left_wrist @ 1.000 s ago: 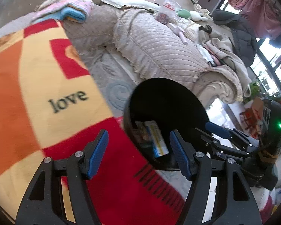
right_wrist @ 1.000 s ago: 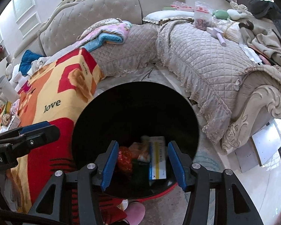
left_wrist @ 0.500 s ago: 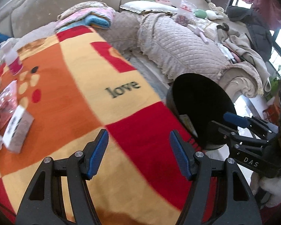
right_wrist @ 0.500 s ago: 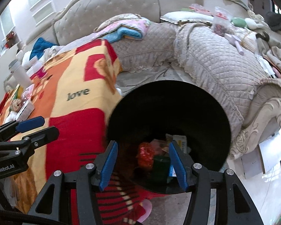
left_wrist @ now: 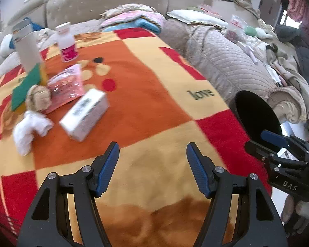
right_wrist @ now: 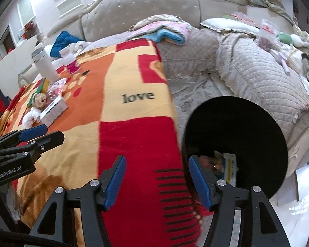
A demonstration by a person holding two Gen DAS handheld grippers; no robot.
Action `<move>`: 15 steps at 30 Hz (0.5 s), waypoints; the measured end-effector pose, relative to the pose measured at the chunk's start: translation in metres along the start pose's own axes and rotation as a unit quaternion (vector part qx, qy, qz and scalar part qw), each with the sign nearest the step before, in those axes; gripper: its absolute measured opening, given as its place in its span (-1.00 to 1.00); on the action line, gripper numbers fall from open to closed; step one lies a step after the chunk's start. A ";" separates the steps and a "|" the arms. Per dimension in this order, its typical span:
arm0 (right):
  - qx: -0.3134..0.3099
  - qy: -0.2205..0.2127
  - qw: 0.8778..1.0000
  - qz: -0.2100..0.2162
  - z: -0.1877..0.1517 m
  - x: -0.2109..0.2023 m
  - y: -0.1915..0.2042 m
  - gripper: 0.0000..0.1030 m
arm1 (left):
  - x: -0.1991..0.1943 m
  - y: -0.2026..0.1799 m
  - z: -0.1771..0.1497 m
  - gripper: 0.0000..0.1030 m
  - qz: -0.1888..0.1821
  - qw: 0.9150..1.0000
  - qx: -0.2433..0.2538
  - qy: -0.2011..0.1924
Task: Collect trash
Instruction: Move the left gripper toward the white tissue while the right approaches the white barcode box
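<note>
Surface is a desk draped in a thick orange, red and yellow "love" blanket (left_wrist: 150,94); the round black trash bin (right_wrist: 237,142) sits on the floor just off the blanket's right edge, with a box and wrappers already at the bottom. Remaining trash is clustered toward the far-left corner of the desk: white rectangular cardboard box (left_wrist: 85,114), pink printed plastic pouch (left_wrist: 67,86), crumpled white tissue wad (left_wrist: 29,130), crumpled beige paper ball (left_wrist: 39,97), plus a green and yellow flat pack (left_wrist: 26,86). The tall white cylinder (left_wrist: 27,47) and white bottle with pink label (left_wrist: 67,43) behind them look like keepers, my read. Left hand-held gripper (left_wrist: 152,166) is open and empty over bare blanket near the front edge, well apart from the cluster. Right hand-held gripper (right_wrist: 156,180) has jaws opening, nothing between them, straddling the blanket's right edge next to the bin. Step in hand, I'd say: reach back for the next piece. Suggest the left takes the box first, since it's nearest and rigid; span its short side and come down steep so the pads don't snag the blanket pile. Pinch the tissue and paper ball from above; soft blanket may bunch.
</note>
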State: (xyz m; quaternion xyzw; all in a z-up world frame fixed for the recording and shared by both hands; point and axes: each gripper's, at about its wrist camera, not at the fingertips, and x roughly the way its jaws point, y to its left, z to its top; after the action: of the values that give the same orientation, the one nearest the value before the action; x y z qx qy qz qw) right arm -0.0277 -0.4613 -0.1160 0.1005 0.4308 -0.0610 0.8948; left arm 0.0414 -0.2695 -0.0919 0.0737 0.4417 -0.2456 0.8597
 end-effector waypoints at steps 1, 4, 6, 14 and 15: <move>-0.003 0.000 1.000 0.002 0.000 0.000 0.005 0.19 | -0.002 0.004 -0.001 0.29 0.003 1.000 -0.002 -0.002; -0.011 -0.001 1.000 0.007 0.002 -0.001 0.017 0.19 | -0.008 0.016 -0.004 0.29 0.012 1.000 -0.009 -0.007; -0.016 -0.002 1.000 0.008 0.003 -0.001 0.024 0.19 | -0.013 0.022 -0.007 0.29 0.018 1.000 -0.013 -0.011; -0.032 -0.003 0.999 0.017 0.003 -0.004 0.052 0.33 | -0.027 0.044 -0.016 0.29 0.034 0.999 -0.030 -0.020; -0.034 -0.002 0.999 0.019 0.003 -0.004 0.055 0.33 | -0.029 0.046 -0.017 0.29 0.038 0.999 -0.031 -0.020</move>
State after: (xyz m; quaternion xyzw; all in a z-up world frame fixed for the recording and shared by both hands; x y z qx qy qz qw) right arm -0.0174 -0.4085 -0.1041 0.0775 0.4288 -0.0295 0.8996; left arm 0.0375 -0.2130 -0.0835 0.0586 0.4287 -0.2005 0.8790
